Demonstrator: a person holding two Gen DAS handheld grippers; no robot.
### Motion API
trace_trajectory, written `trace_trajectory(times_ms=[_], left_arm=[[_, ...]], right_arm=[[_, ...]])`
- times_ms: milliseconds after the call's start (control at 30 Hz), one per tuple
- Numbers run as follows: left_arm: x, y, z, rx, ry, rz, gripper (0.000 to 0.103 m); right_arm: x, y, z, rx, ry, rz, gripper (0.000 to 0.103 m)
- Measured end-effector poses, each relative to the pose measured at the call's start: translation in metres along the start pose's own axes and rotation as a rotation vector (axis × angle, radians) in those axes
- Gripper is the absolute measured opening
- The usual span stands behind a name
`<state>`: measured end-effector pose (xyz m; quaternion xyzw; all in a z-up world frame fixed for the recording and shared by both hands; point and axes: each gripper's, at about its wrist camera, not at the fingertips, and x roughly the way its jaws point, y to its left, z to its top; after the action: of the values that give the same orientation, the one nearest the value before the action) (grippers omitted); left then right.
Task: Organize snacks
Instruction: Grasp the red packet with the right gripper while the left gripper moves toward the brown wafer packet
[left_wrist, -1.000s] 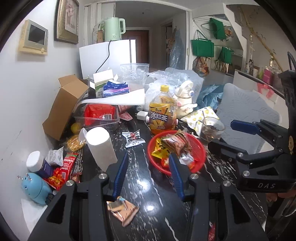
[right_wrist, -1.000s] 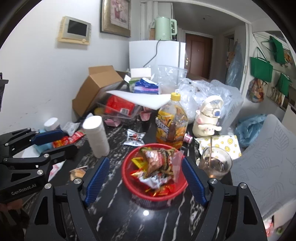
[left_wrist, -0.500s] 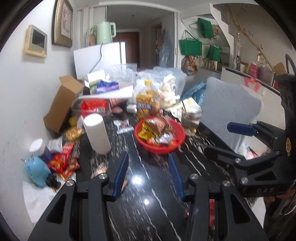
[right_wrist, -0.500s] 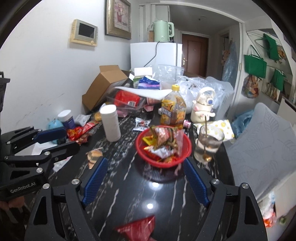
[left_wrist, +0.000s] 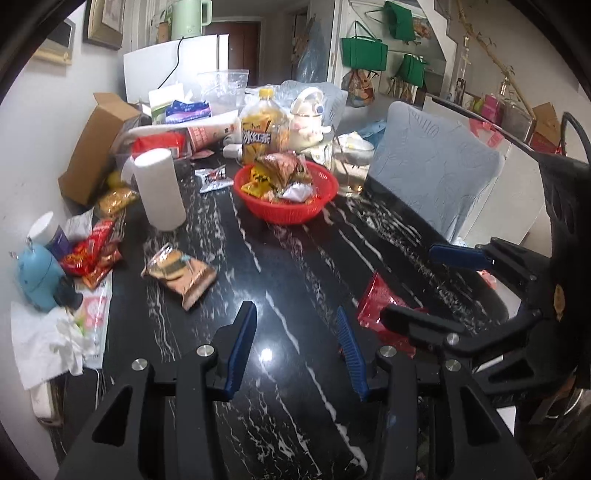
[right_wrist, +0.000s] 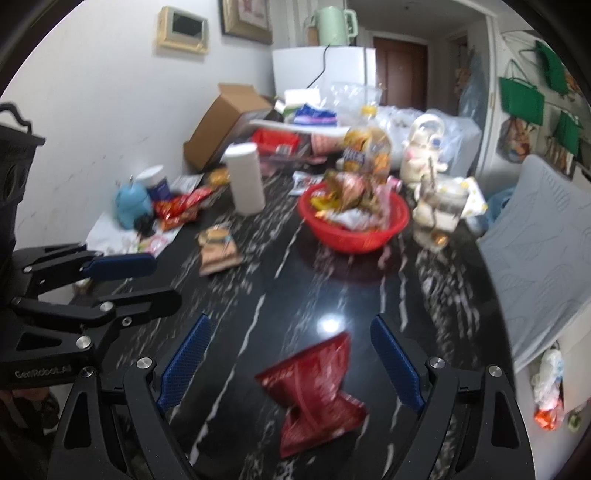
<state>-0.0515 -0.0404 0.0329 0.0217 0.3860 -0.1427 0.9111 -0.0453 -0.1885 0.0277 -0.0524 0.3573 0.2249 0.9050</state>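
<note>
The red snack packet (right_wrist: 314, 391) lies flat on the black table (right_wrist: 424, 295), between the right gripper (right_wrist: 291, 365) jaws, which are wide apart. The left gripper (left_wrist: 295, 332), also apart, is farther.

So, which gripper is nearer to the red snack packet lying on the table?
Right. The right gripper is open right over the red snack packet, which lies between its fingers. The left gripper, also open, sits off to the packet's left.
</note>
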Motion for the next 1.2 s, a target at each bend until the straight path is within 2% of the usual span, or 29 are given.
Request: trace_trajectory(times_ms=[67, 233, 367, 500, 667, 800, 867, 900, 967, 1033, 1200], left_arm=[[0.002, 0.002, -0.007, -0.01, -0.003, 0.007, 0.044], [0.019, 0.002, -0.023, 0.003, 0.062, 0.015, 0.044], [0.037, 0.007, -0.038, -0.036, 0.122, -0.019, 0.044], [0.053, 0.014, -0.049, -0.084, 0.176, -0.029, 0.044], [0.058, 0.026, -0.052, -0.138, 0.159, 0.0, 0.044], [0.061, 0.039, -0.052, -0.168, 0.152, 0.012, 0.044], [0.063, 0.045, -0.05, -0.177, 0.15, 0.018, 0.044], [0.064, 0.048, -0.049, -0.179, 0.148, 0.024, 0.044], [0.065, 0.056, -0.045, -0.187, 0.14, 0.053, 0.044], [0.067, 0.067, -0.043, -0.217, 0.135, 0.059, 0.044], [0.072, 0.091, -0.033, -0.268, 0.115, 0.057, 0.044]], right_arm=[[0.005, 0.003, -0.01, -0.001, 0.01, -0.004, 0.089], [0.014, 0.008, -0.027, -0.021, 0.031, -0.021, 0.089], [0.025, 0.002, -0.035, -0.035, 0.058, -0.032, 0.089], [0.041, -0.005, -0.043, -0.06, 0.137, -0.055, 0.094], [0.061, -0.008, -0.053, -0.09, 0.208, -0.071, 0.094], [0.069, -0.008, -0.052, -0.099, 0.227, -0.014, 0.092], [0.076, -0.007, -0.049, -0.105, 0.238, -0.017, 0.078], [0.079, -0.006, -0.048, -0.115, 0.24, -0.032, 0.056], [0.083, -0.004, -0.042, -0.131, 0.232, -0.016, 0.051], [0.088, -0.002, -0.036, -0.127, 0.222, 0.017, 0.041], [0.105, 0.003, -0.017, -0.116, 0.187, 0.048, 0.04]])
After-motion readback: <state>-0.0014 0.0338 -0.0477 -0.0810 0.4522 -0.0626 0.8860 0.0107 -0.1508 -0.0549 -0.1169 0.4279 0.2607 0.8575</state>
